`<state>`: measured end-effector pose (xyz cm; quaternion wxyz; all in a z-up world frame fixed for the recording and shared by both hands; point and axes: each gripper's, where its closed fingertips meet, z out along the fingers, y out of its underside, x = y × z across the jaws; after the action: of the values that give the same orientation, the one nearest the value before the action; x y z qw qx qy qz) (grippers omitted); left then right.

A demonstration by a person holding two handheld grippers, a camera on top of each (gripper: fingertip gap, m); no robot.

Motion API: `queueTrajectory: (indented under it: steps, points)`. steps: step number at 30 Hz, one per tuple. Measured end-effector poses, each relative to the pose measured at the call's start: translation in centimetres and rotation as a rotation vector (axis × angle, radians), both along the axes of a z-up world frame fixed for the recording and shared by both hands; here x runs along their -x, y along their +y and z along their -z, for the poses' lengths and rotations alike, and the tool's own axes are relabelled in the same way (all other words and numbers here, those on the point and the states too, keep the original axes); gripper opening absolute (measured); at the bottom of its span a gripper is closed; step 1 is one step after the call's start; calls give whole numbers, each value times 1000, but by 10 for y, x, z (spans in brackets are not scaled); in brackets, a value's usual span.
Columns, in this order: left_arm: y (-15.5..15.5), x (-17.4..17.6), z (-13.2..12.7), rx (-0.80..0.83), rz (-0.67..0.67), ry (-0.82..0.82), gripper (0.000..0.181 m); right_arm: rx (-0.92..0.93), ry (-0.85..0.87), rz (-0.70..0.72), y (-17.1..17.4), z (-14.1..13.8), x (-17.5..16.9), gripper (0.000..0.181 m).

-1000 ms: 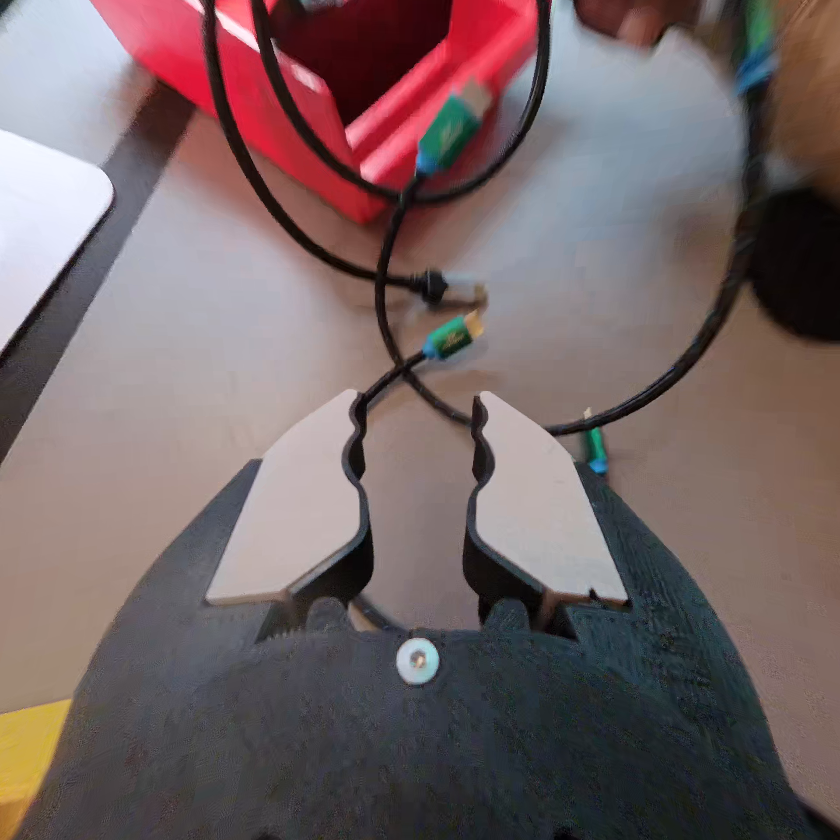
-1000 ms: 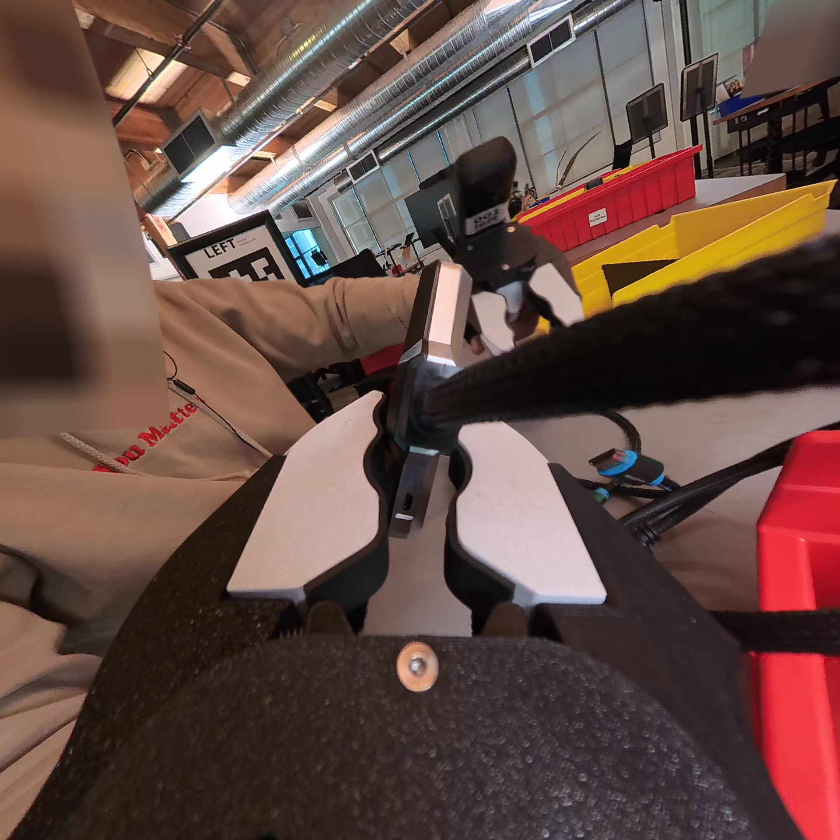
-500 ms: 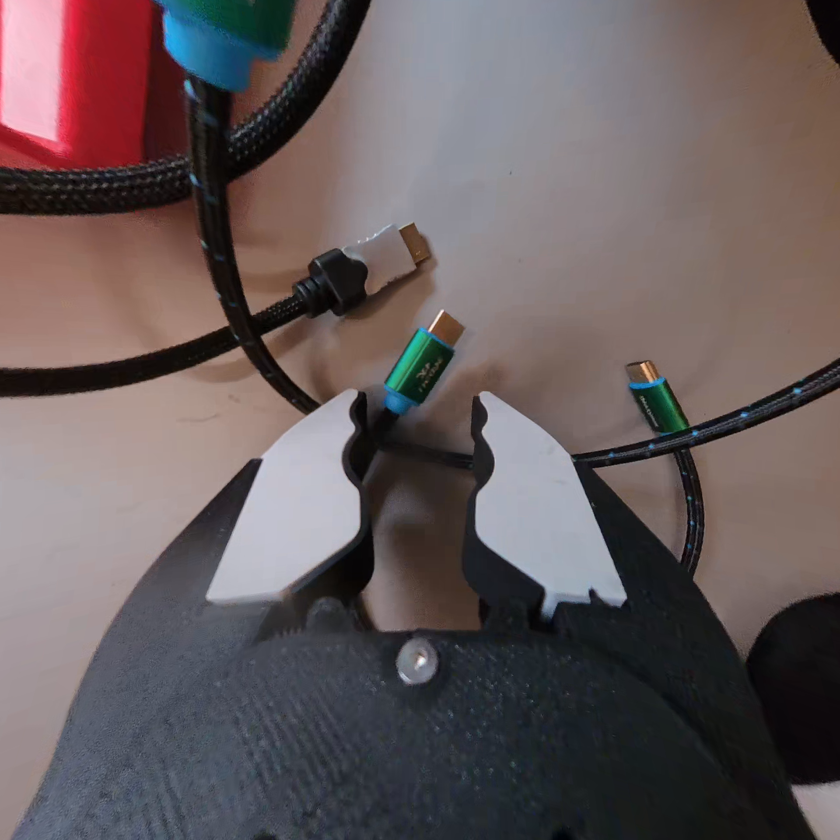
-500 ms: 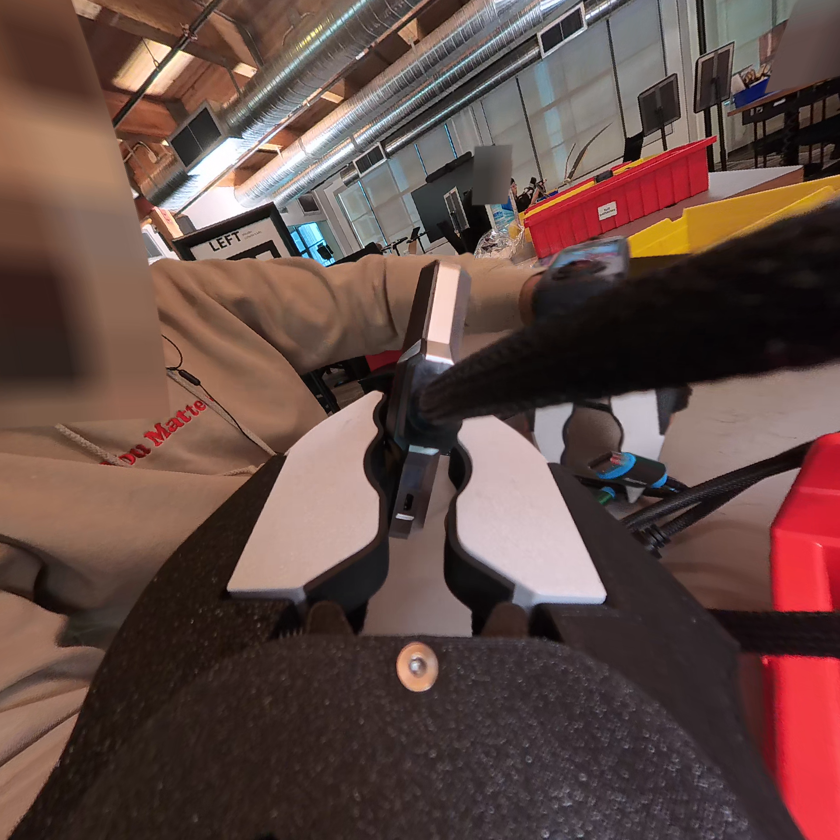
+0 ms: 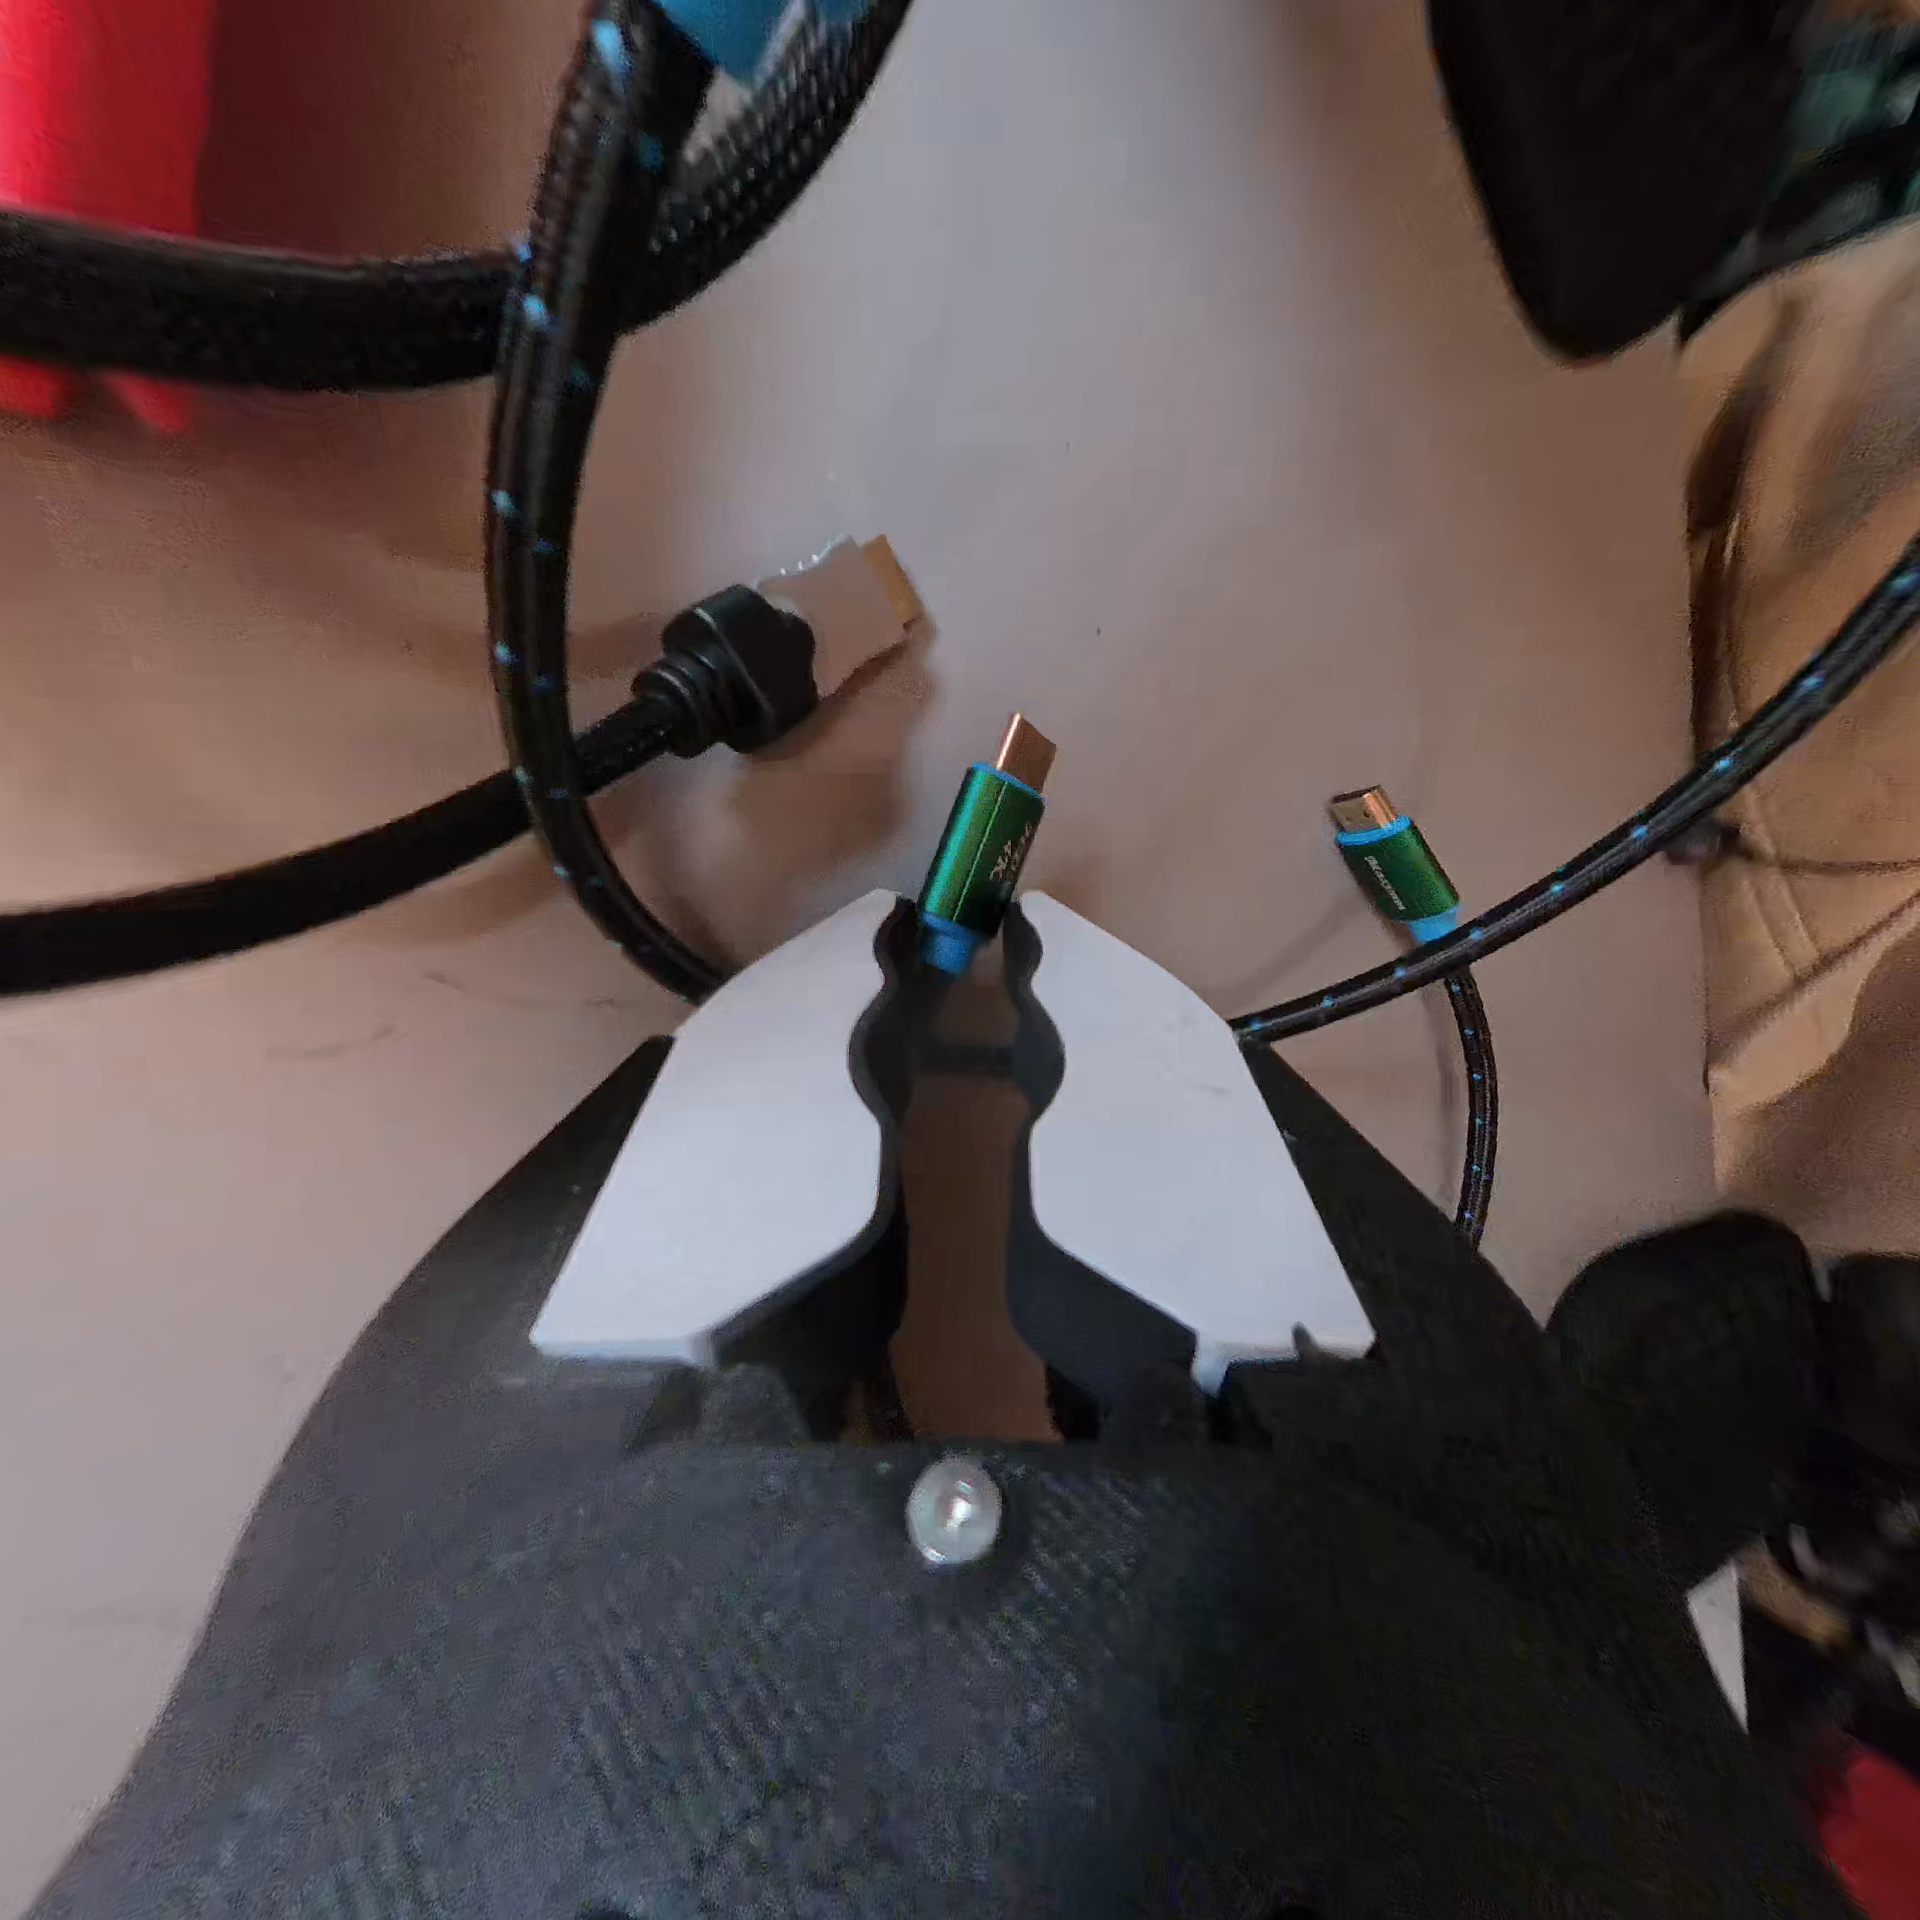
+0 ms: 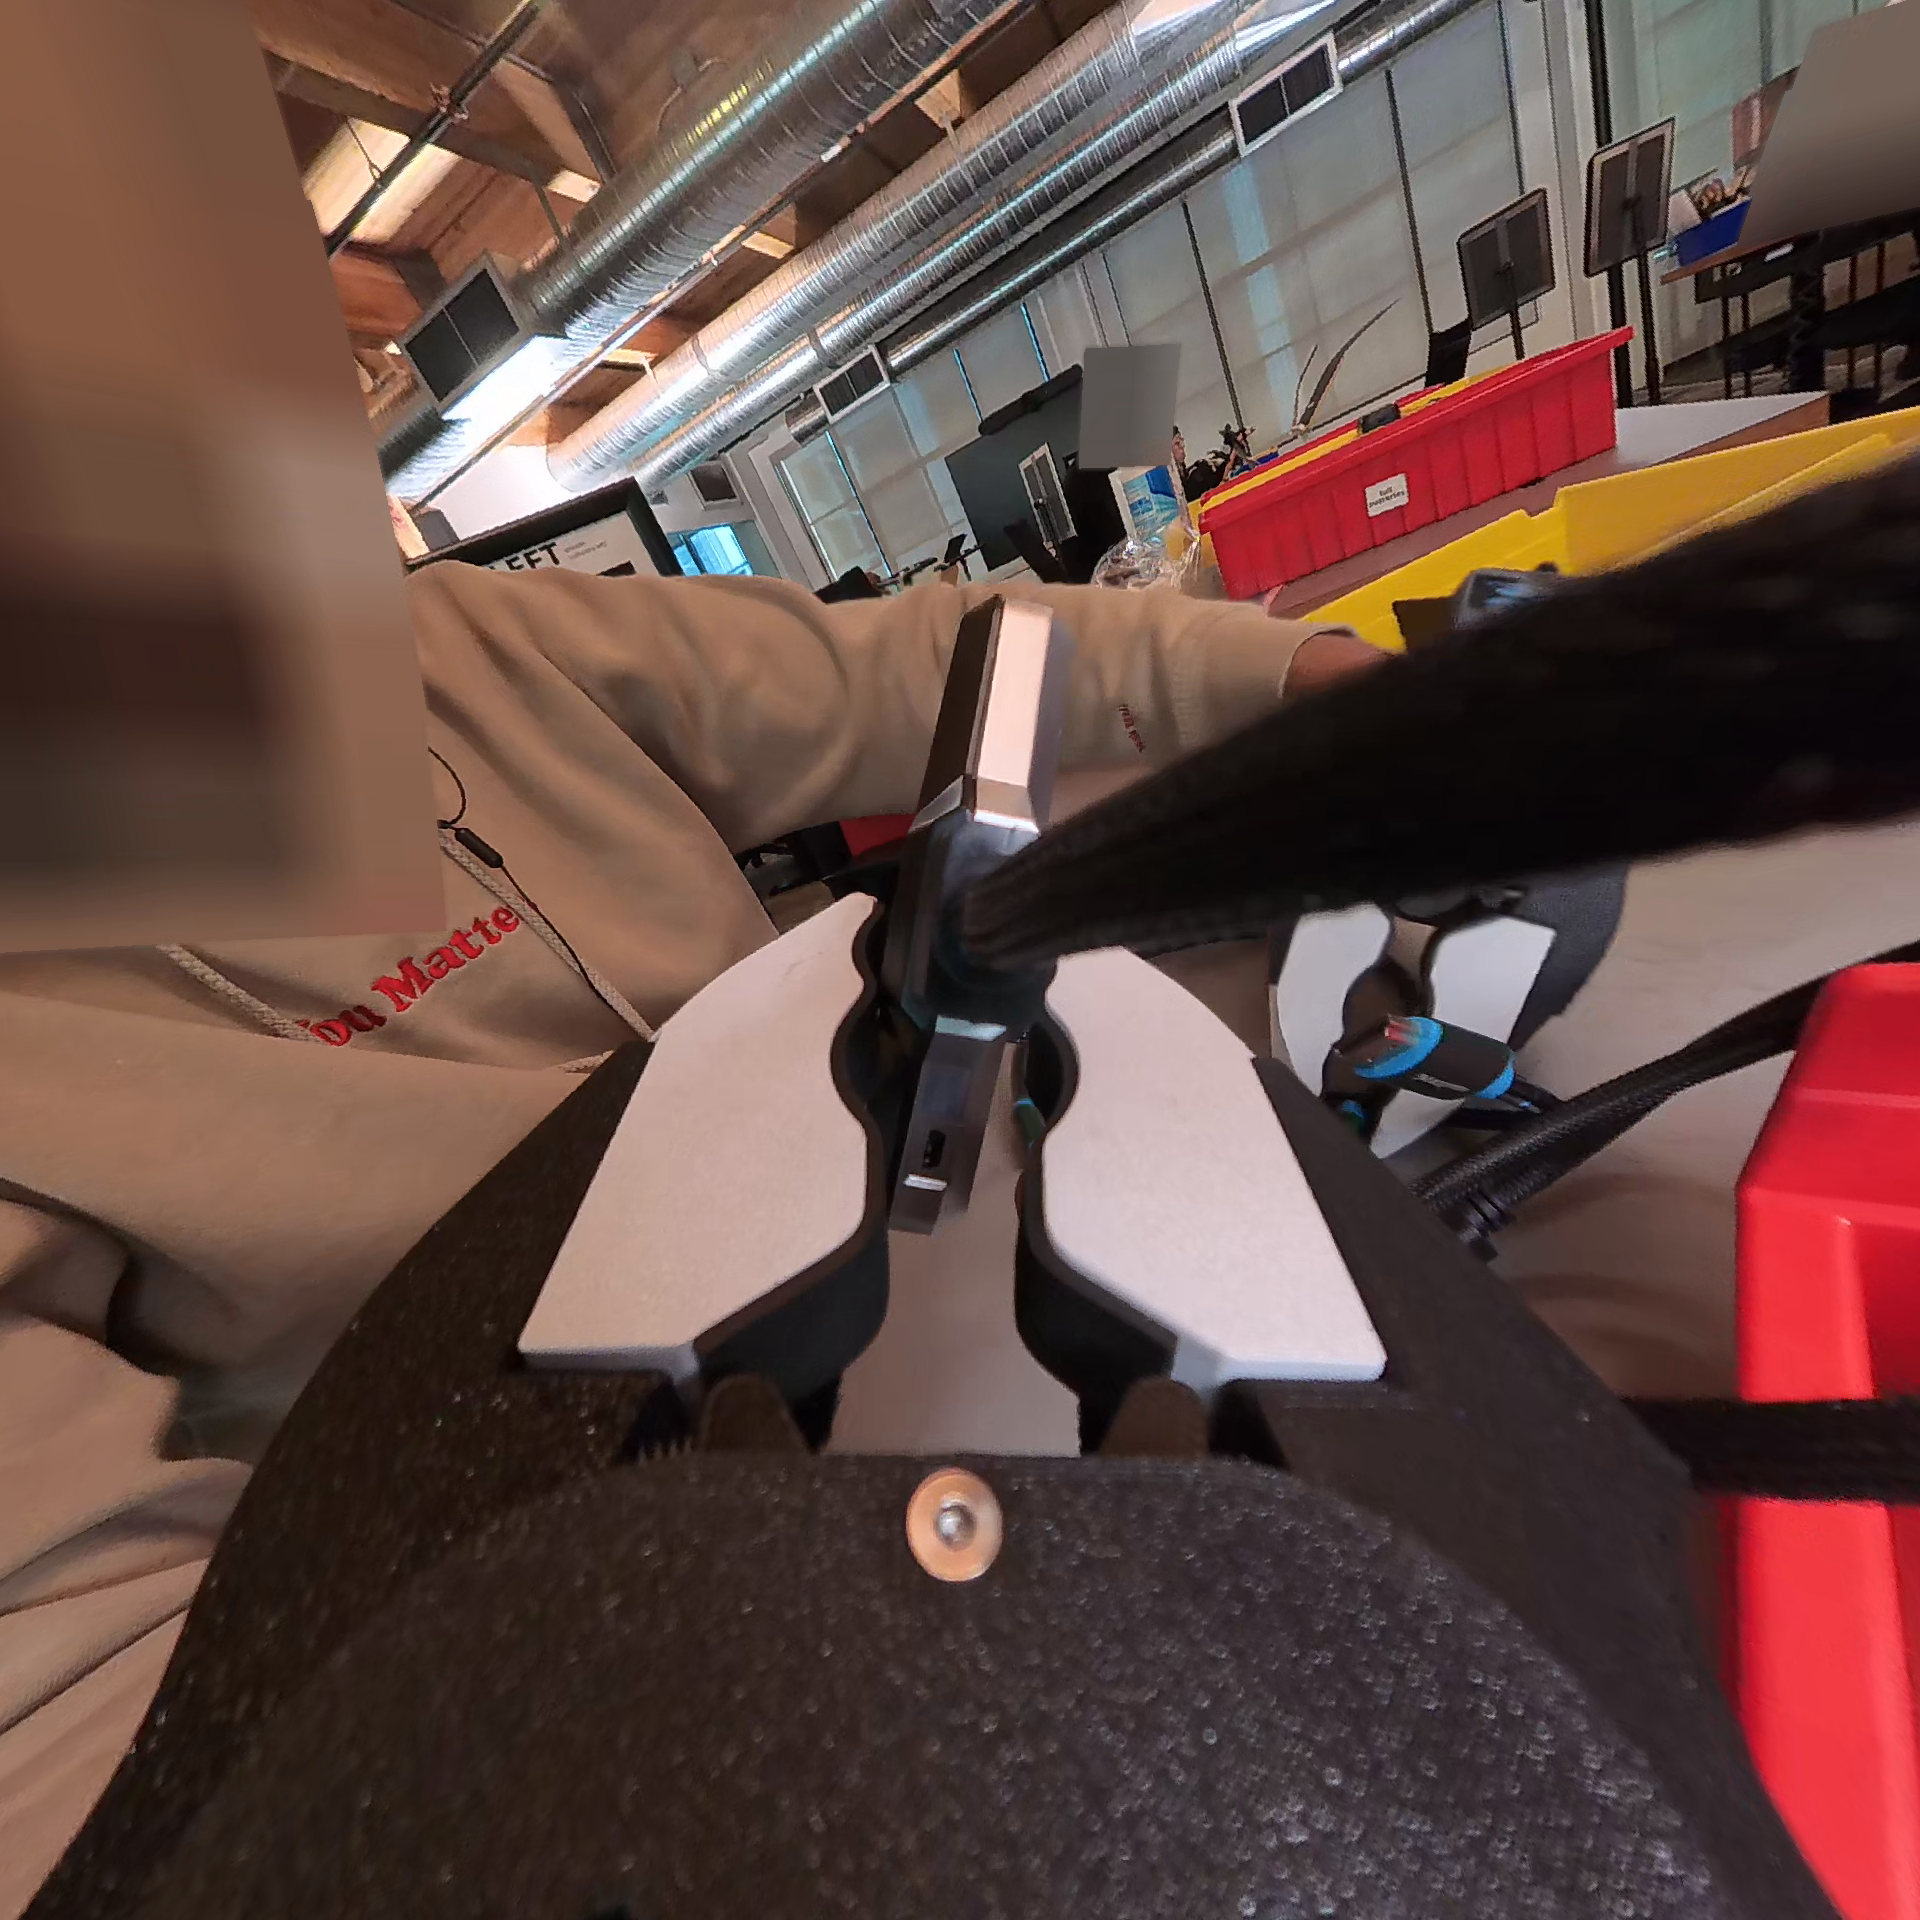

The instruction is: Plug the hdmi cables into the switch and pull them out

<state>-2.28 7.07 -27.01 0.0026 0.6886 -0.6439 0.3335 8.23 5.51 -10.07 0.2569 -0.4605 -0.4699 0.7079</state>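
Note:
My left gripper (image 5: 961, 914) is shut on the rear of a green HDMI plug (image 5: 982, 836) with a blue collar and copper tip, low over the tan table. A second green plug (image 5: 1392, 862) lies to its right and a silver plug with a black boot (image 5: 831, 618) to its upper left. My right gripper (image 6: 961, 940) is shut on the grey metal switch (image 6: 987, 790), held upright on edge, with a thick black braided cable (image 6: 1455, 779) plugged into its side. The left gripper also shows in the right wrist view (image 6: 1413, 987), down on the table.
A red bin (image 6: 1849, 1195) stands at the right of the right wrist view, its corner at the left wrist view's top left (image 5: 94, 104). Thick black braided cables (image 5: 260, 301) loop across the table. A person's tan sleeve (image 6: 727, 707) lies behind the switch. Red and yellow bins stand farther back.
My left gripper moved forward onto the green plug and closed on it; it was open half a second ago. My right gripper has kept hold of the switch, nearly still.

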Motion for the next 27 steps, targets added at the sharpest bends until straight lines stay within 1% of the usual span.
queueTrajectory:
  steps: [1, 5, 7, 9, 13, 16, 19, 23, 27]
  points:
    - [0, -1, -6, 3, -44, -50, 17, 0, 0, 2, 0, 0, 0, 24]
    - [1, 4, -39, -17, -234, -255, 15, -6, 6, 18, 2, -2, 1, 24]
    - [1, 10, -57, -77, -330, -329, 15, -9, 0, 29, 3, -3, 4, 24]
    - [3, 17, -73, -159, -439, -365, 14, -13, -21, 53, 5, -3, 8, 23]
    - [1, 28, -111, -267, -586, -378, 13, -32, -73, 130, 12, -3, 24, 23]
    - [-3, 27, -133, -324, -618, -330, 12, -57, -101, 193, 16, -2, 39, 23]
    - [-11, 18, -146, -358, -621, -313, 12, -82, -105, 213, 13, -3, 54, 23]
    - [-21, 11, -146, -331, -604, -334, 12, -91, -106, 199, 4, -1, 69, 23]
    - [-22, 18, -142, -310, -604, -322, 12, -78, -124, 184, 2, 6, 80, 23]
